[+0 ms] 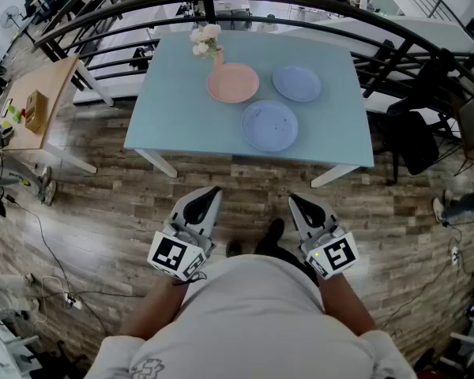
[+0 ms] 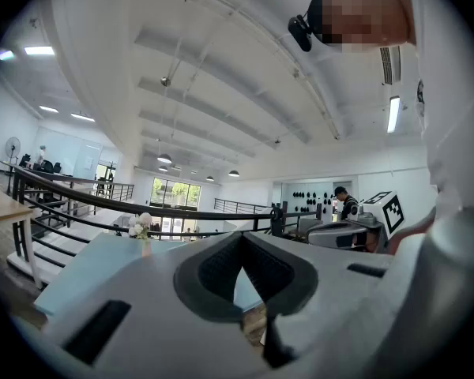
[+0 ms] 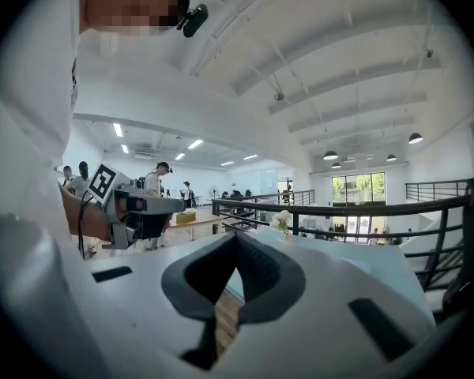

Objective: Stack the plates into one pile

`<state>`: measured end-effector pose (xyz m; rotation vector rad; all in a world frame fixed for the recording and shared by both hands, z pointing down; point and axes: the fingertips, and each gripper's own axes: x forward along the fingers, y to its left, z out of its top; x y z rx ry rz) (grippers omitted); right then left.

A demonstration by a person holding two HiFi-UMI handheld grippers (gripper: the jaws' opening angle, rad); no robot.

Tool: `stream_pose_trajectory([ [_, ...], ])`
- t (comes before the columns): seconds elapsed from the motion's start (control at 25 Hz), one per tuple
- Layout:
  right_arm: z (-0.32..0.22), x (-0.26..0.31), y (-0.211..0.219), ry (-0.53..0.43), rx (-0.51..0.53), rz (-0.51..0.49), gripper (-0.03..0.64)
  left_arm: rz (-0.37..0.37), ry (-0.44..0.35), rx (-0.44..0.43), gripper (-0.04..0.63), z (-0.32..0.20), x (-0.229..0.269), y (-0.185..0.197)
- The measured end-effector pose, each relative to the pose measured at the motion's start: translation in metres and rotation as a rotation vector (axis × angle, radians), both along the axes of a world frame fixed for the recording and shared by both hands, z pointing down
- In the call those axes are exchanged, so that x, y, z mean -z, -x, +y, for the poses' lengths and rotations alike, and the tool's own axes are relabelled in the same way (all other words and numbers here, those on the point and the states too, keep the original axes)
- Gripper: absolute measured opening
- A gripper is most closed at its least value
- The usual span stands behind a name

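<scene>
Three plates lie apart on the light blue table (image 1: 178, 113) in the head view: a pink plate (image 1: 233, 83), a small blue plate (image 1: 296, 83) to its right, and a larger blue plate (image 1: 269, 125) nearer the front edge. My left gripper (image 1: 212, 191) and right gripper (image 1: 294, 199) hover over the wooden floor, well short of the table, close to my body. Both are shut with nothing in them. In the left gripper view the jaws (image 2: 242, 238) meet at the tip; the right gripper's jaws (image 3: 236, 234) do the same in its own view.
A vase of pale flowers (image 1: 208, 42) stands just behind the pink plate. A black curved railing (image 1: 300, 0) runs behind the table. A wooden side table (image 1: 39, 101) is at the left, a dark chair (image 1: 415, 136) at the right, and cables (image 1: 43, 235) cross the floor.
</scene>
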<state>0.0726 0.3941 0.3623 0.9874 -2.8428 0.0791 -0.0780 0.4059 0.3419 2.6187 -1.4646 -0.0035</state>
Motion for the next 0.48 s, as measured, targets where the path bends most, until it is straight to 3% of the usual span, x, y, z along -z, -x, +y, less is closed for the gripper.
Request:
stream_pose_trajectory([
  [0.48, -0.057, -0.015, -0.041, 0.020, 0.019, -0.018, 0.003, -0.017, 0.028, 0.021, 0.005, -0.054, -0.015, -0.037],
])
